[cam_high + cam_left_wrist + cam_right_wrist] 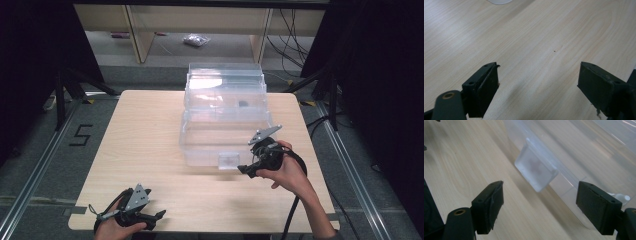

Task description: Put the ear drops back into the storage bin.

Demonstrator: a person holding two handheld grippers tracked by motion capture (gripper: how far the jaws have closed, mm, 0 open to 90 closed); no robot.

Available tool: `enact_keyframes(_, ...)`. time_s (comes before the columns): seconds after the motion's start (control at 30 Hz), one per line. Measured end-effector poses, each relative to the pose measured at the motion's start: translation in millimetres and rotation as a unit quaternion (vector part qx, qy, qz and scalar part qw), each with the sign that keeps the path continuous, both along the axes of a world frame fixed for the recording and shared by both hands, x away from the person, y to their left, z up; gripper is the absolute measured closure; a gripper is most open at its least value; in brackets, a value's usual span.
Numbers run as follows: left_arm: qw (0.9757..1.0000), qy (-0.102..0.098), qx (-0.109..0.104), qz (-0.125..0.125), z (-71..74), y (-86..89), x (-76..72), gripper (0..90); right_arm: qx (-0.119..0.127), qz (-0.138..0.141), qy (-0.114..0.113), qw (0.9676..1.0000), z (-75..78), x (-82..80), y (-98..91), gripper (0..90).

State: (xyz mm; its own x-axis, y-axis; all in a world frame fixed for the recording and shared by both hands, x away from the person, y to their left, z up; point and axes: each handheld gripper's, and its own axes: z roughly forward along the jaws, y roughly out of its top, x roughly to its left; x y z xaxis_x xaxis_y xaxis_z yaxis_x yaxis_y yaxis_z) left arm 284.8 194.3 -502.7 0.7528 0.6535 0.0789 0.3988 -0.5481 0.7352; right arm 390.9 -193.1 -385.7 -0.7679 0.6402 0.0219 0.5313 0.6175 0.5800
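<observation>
A clear plastic storage box with a lid stands on the wooden table, at its far middle. A frosted latch hangs on the box's near wall. My right gripper hovers just right of that latch, open, jaws pointing left toward it. In the right gripper view the latch lies ahead between the open jaws, with the box wall to its right. My left gripper rests near the table's front left edge, open, with bare wood between its jaws.
A small dark object lies inside the box. Black stands and cables flank the table on the grey floor. Wooden furniture legs and a plastic bag lie beyond the table. A floor mark "5" sits left.
</observation>
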Motion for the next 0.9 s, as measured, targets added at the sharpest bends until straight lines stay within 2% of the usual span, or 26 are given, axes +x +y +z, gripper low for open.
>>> enact_keyframes(0.03, 1.0000, 0.000, 0.000, 0.000, 0.0, 0.0, 0.0, 16.4, -0.004, 0.010, 0.001, 0.9999, 0.5, -1.0, -2.1, 23.0)
enact_keyframes(0.13, 1.0000, 0.004, 0.001, -0.001, 0.2, 0.4, 0.6, 16.3, 0.000, 0.010, -0.003, 0.9999, -1.0, -2.9, -3.4, 22.7)
enact_keyframes(0.2, 1.0000, 0.004, 0.002, -0.001, 0.1, 0.4, 0.7, 16.4, 0.005, 0.015, 0.007, 0.9999, -1.6, -4.4, -5.2, 22.6)
enact_keyframes(0.27, 1.0000, 0.000, 0.000, 0.000, -0.1, 0.0, 0.2, 16.3, 0.005, 0.011, 0.001, 0.9999, -3.9, -5.6, -5.6, 22.5)
enact_keyframes(0.3, 1.0000, 0.000, 0.000, 0.000, 0.0, 0.0, 0.1, 16.4, 0.006, 0.007, 0.014, 0.9999, -3.3, -7.0, -5.2, 22.6)
enact_keyframes(0.33, 1.0000, 0.002, -0.002, -0.001, -0.2, 0.1, 0.5, 16.4, 0.009, 0.008, 0.005, 0.9999, -5.3, -7.5, -5.4, 22.6)
enact_keyframes(0.37, 1.0000, 0.004, 0.001, -0.001, 0.1, 0.3, 0.7, 16.4, 0.004, 0.007, 0.004, 1.0000, -5.3, -8.1, -6.5, 22.5)
enact_keyframes(0.4, 1.0000, 0.003, 0.001, 0.000, -0.1, 0.3, 0.9, 16.4, 0.010, 0.002, 0.011, 0.9999, -6.4, -10.3, -6.1, 22.5)
enact_keyframes(0.43, 1.0000, 0.004, 0.000, -0.001, 0.1, 0.3, 0.5, 16.4, 0.009, 0.011, 0.002, 0.9999, -8.6, -10.0, -8.0, 22.5)
enact_keyframes(0.53, 1.0000, -0.001, 0.002, 0.001, -0.3, 0.3, 0.8, 16.6, 0.012, 0.012, -0.005, 0.9999, -11.6, -11.9, -8.4, 22.5)
enact_keyframes(0.57, 1.0000, 0.001, -0.001, 0.000, -0.3, 0.3, 0.6, 16.6, 0.002, 0.003, -0.002, 1.0000, -11.8, -12.7, -9.1, 22.5)
enact_keyframes(0.6, 1.0000, 0.004, 0.002, 0.000, 0.0, 0.4, 0.9, 16.6, 0.012, 0.016, -0.016, 0.9997, -15.4, -12.8, -10.5, 22.5)
enact_keyframes(0.63, 1.0000, 0.004, 0.000, -0.001, 0.0, 0.3, 0.6, 16.6, 0.005, 0.024, -0.018, 0.9996, -14.8, -12.6, -12.7, 22.5)
enact_keyframes(0.7, 1.0000, 0.000, 0.000, 0.000, 0.0, 0.0, 0.1, 16.6, 0.014, -0.002, 0.015, 0.9998, -16.7, -17.4, -12.6, 22.5)
enact_keyframes(0.73, 1.0000, 0.000, 0.000, 0.000, -0.1, 0.0, 0.2, 16.6, 0.014, -0.002, 0.013, 0.9998, -18.5, -17.9, -12.9, 22.5)
enact_keyframes(0.77, 1.0000, 0.002, -0.001, -0.001, -0.3, 0.1, 0.5, 16.6, 0.015, 0.006, 0.000, 0.9999, -21.6, -16.9, -14.7, 22.5)
enact_keyframes(0.8, 1.0000, 0.004, 0.001, -0.001, 0.1, 0.4, 0.6, 16.6, 0.013, 0.007, 0.000, 0.9999, -22.5, -16.7, -16.0, 22.5)
enact_keyframes(0.83, 1.0000, 0.004, 0.001, -0.001, 0.1, 0.4, 0.6, 16.6, 0.020, -0.007, 0.016, 0.9997, -23.4, -18.3, -14.9, 22.6)
enact_keyframes(0.9, 1.0000, 0.000, 0.003, 0.002, -0.4, 0.2, 0.9, 16.6, 0.015, -0.005, 0.018, 0.9997, -25.6, -19.0, -16.7, 22.6)
